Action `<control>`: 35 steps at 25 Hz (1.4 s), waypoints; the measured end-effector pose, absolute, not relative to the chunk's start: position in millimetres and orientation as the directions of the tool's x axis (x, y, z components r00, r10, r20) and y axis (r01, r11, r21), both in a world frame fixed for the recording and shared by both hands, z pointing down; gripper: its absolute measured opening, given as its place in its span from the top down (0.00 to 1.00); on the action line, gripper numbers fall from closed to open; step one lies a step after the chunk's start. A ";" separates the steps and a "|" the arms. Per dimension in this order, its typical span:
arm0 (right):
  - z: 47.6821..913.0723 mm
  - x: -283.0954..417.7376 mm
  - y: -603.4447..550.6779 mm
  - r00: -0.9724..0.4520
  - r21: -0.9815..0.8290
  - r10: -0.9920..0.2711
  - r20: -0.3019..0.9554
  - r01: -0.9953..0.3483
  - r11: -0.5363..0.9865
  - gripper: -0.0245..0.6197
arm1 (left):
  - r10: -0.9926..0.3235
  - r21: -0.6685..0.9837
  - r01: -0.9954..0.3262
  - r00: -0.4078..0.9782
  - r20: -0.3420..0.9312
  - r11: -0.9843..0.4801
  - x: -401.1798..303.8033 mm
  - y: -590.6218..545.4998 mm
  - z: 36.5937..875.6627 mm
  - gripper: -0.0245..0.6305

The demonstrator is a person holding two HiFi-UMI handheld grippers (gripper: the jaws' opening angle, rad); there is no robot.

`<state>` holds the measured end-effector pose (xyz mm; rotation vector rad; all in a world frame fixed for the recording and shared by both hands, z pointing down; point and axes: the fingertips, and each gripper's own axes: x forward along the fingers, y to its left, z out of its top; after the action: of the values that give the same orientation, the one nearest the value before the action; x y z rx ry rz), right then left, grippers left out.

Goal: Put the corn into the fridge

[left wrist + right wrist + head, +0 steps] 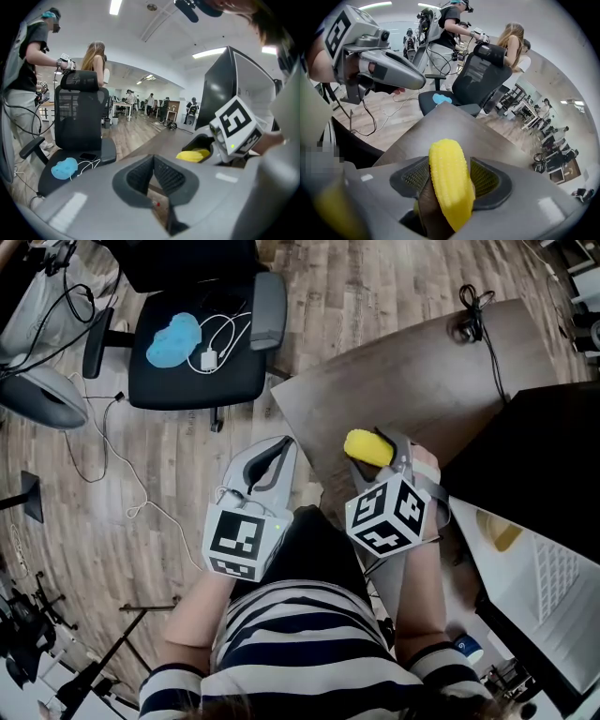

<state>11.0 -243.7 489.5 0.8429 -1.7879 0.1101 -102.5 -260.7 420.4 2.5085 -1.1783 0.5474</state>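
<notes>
The tabletop [412,381] ahead lies open, between a black fridge [544,446] right and an office chair [192,362] left.

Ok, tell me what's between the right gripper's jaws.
The corn stands between them, gripped by the right gripper; the right gripper view shows it plainly.

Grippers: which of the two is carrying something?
The right gripper: a yellow corn is clamped in its jaws. The left gripper is shut with nothing in it.
</notes>
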 end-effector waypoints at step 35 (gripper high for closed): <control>466.9 9.7 -224.7 -0.169 0.360 -0.526 0.834 -0.556 0.749 0.57 | -0.670 0.118 -0.777 0.600 0.437 -0.619 -105.0 -239.9 411.8 0.96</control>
<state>9.7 -224.7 466.9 0.8415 -1.8174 0.0336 -105.0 -239.9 411.8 2.5341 -1.1782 0.5111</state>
